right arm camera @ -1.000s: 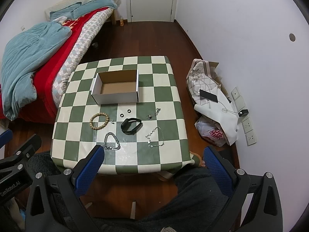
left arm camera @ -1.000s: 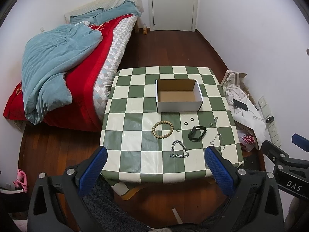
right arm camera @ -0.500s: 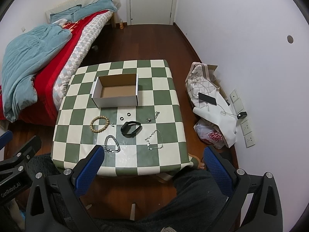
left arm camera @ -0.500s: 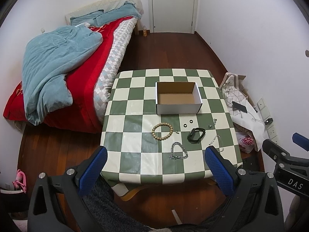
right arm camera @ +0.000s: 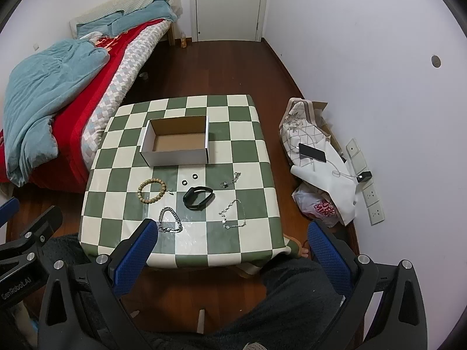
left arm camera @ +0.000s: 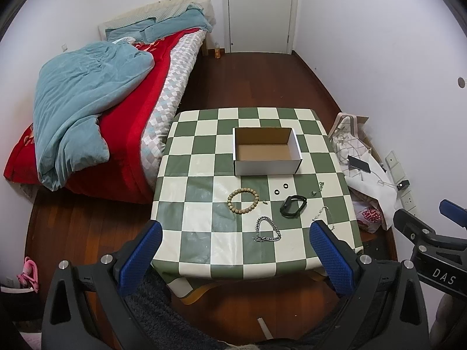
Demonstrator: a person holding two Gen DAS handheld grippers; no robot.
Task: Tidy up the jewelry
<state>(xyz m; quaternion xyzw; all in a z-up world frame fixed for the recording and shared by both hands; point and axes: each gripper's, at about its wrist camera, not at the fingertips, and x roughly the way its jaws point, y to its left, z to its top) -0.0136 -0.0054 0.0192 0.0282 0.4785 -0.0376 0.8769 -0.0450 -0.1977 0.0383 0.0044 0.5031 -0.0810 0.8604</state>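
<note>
Right wrist view, beaded bracelet, silver chains, both tongs spread wide, empty.

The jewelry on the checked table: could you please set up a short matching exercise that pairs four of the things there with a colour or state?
Things:
1. bead bracelet
2. wristband
3. chain bracelet
4. cardboard box

Descriptions:
a. black, a closed loop
b. open-topped, nothing inside
c. tan, round beads
d. silver, heavy links, nearest the table's front edge

Pairs: 1-c, 2-a, 3-d, 4-b
</note>
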